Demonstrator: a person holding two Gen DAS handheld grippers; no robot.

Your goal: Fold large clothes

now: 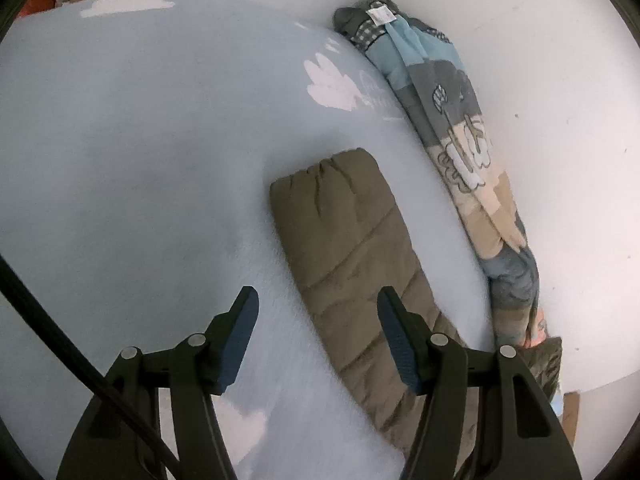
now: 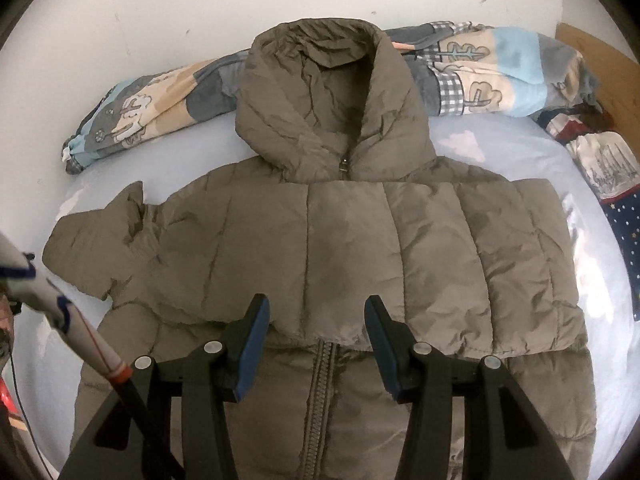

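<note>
Left wrist view: only one sleeve (image 1: pixel 352 248) of the olive puffer jacket shows, lying flat on the pale blue cloud-print sheet (image 1: pixel 140 140), running from centre toward 5 o'clock, its lower end hidden behind the gripper. Left gripper (image 1: pixel 318 340) has its fingers spread apart, holding nothing; the right-hand finger overlaps the sleeve's edge, contact unclear. A rolled patchwork quilt (image 1: pixel 460 140) lies along the white wall (image 1: pixel 560 80) from 1 to 4 o'clock.

Right wrist view: the whole jacket (image 2: pixel 320 240) appears, spread front-up on the sheet (image 2: pixel 460 144), hood (image 2: pixel 320 92) at 12 o'clock, one sleeve folded across the chest. The other sleeve's cuff (image 2: pixel 92 248) sits at 9 o'clock. Right gripper (image 2: pixel 316 344) is also spread wide and empty, above the zipper (image 2: pixel 320 400). Hem cut off at the bottom. A star-print cloth (image 2: pixel 616 208) lies at 3 o'clock, partly out of frame.
</note>
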